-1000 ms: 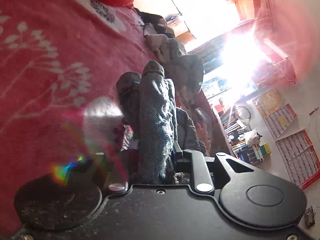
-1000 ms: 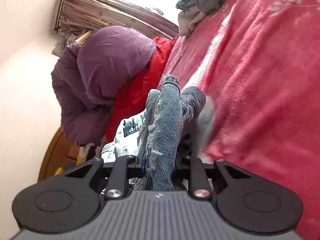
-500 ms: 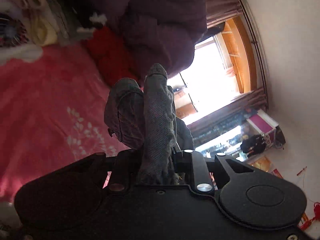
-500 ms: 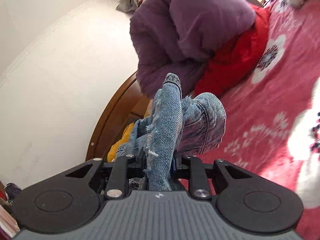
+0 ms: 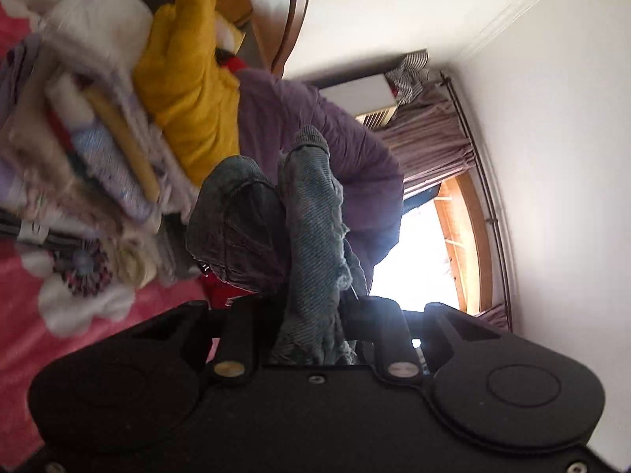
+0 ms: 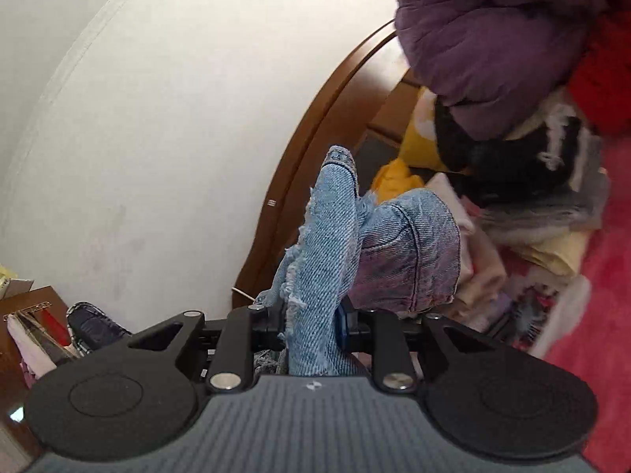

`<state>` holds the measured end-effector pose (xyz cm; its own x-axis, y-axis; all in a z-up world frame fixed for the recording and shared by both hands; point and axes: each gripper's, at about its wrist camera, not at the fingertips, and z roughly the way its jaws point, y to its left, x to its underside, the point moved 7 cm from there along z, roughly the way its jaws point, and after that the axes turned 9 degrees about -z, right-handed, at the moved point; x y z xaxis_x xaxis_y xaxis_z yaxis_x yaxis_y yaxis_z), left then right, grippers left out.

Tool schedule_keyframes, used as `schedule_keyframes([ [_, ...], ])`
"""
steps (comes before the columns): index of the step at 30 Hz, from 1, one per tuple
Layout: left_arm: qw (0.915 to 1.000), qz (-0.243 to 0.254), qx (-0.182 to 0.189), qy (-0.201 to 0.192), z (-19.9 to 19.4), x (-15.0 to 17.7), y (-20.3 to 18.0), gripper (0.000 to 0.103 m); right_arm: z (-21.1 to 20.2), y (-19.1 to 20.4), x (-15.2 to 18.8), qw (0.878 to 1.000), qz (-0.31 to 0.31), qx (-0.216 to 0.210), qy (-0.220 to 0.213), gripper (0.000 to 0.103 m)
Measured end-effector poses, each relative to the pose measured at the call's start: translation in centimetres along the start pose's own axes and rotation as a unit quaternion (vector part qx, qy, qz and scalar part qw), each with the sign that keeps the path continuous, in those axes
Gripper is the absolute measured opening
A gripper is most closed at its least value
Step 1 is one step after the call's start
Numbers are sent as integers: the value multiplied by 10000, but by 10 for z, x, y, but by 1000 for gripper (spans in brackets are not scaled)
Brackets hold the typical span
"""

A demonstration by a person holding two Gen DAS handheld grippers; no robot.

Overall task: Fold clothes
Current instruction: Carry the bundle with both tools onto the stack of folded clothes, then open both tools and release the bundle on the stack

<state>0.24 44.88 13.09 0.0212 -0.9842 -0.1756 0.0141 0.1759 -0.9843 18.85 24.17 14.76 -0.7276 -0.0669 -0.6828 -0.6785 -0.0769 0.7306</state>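
Observation:
My left gripper is shut on a frayed edge of blue denim jeans, which stick up between the jaws and hide the fingertips. My right gripper is shut on another frayed edge of the same light blue jeans, with a folded cuff bulging to the right. Both grippers hold the denim up in the air, off the red floral bedspread.
A stack of folded clothes lies by the wooden headboard, with a yellow garment, a purple puffer jacket and a red jacket. A curtained window is bright. A white wall fills the left of the right wrist view.
Both grippers have swung up and around with the jeans, away from the bedspread, and now face the headboard, the clothes stack and the wall. Both grips are unchanged.

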Motion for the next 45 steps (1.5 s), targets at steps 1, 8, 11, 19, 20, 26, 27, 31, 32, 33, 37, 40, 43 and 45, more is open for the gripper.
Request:
schedule_keyframes([
  [1, 9999, 27, 48, -105, 3, -15, -9, 19, 17, 4, -14, 9999, -61, -110, 30, 25],
  [8, 9949, 353, 531, -787, 25, -110, -72, 19, 125, 27, -114, 9944, -266, -1027, 26, 25],
  [11, 9925, 377, 631, -977, 37, -143, -79, 18, 162, 33, -151, 9896, -419, -1378, 23, 25],
  [19, 9725, 26, -1977, -1230, 97, -206, 75, 22, 268, -118, -113, 9856, 354, 1298, 1022, 46],
  [20, 9750, -62, -1856, -1222, 96, -206, 82, 23, 271, -136, -95, 9768, 235, 1748, 1218, 44],
  [26, 9794, -227, -1578, -1241, 94, -206, 89, 24, 262, -138, -93, 9836, 272, 1568, 847, 46],
  [27, 9803, -261, -1534, -1221, 94, -206, 91, 25, 255, -135, -95, 9846, 310, 1558, 729, 47],
  [31, 9839, -298, -1149, -1339, 74, -212, 80, 52, 221, -126, -103, 9869, 449, 1536, 187, 59],
  [32, 9830, -232, -1110, -1442, 63, -211, 76, 60, 210, -125, -104, 9871, 371, 1555, 102, 61],
  [33, 9803, -143, -1213, -1551, 51, -208, 73, 73, 198, -122, -103, 9865, 253, 1618, 91, 65],
  [37, 9680, 704, -1596, -1806, 4, -187, 64, 74, 133, -114, -88, 9831, -176, 1802, 256, 74],
  [40, 9569, 1299, -1858, -1813, -27, -159, 63, 74, 74, -102, -70, 9769, -515, 2022, 462, 81],
  [43, 9555, 1561, -1993, -1518, -46, -119, 71, 79, 2, -86, -46, 9635, -857, 2468, 584, 90],
  [45, 9572, 1669, -2061, -1156, -49, -85, 78, 81, -52, -73, -25, 9522, -986, 2829, 593, 96],
])
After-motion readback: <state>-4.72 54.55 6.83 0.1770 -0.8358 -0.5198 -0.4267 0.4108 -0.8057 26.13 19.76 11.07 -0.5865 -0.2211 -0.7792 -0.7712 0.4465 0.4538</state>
